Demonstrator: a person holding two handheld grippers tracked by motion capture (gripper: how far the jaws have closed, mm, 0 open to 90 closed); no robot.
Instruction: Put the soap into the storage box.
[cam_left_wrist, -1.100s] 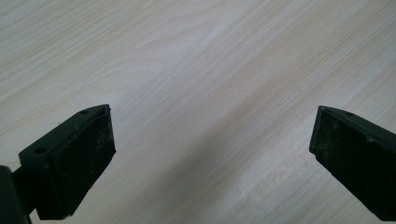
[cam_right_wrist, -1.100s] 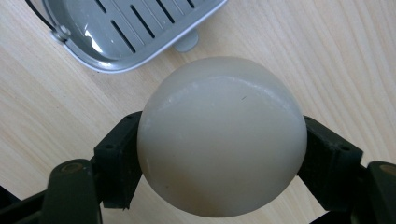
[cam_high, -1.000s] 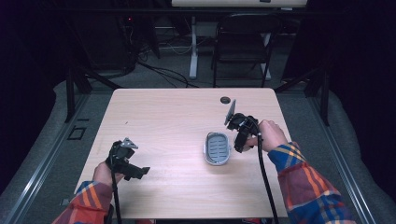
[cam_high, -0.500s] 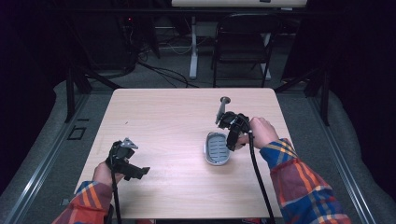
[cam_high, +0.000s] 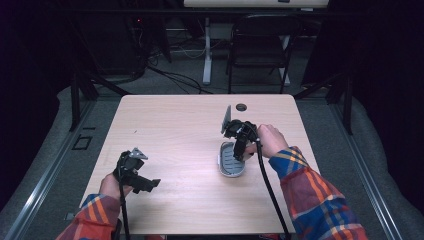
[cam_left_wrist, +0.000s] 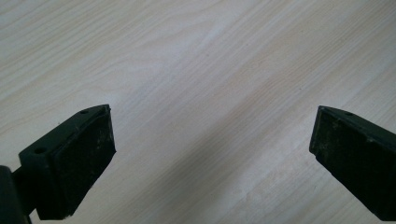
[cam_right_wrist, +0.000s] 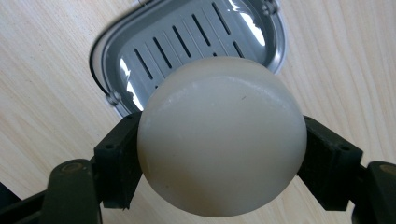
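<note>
On the pale wooden table (cam_high: 175, 125), the right gripper (cam_right_wrist: 219, 154) holds a round white soap bar (cam_right_wrist: 222, 135) just above the grey slotted soap dish (cam_right_wrist: 159, 42). The dish lies right under it, long side pointing away. The left gripper (cam_left_wrist: 210, 149) is wide open, well apart.

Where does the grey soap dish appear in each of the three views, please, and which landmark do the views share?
High view: the soap dish lies right of the table's centre, just under the right hand-held gripper.
Left gripper view: the dish is not in it; bare wood lies between the open jaws.
Right gripper view: the dish is at top centre, partly behind the white soap bar held between the jaws.
Shared landmark: the light wooden tabletop.
</note>
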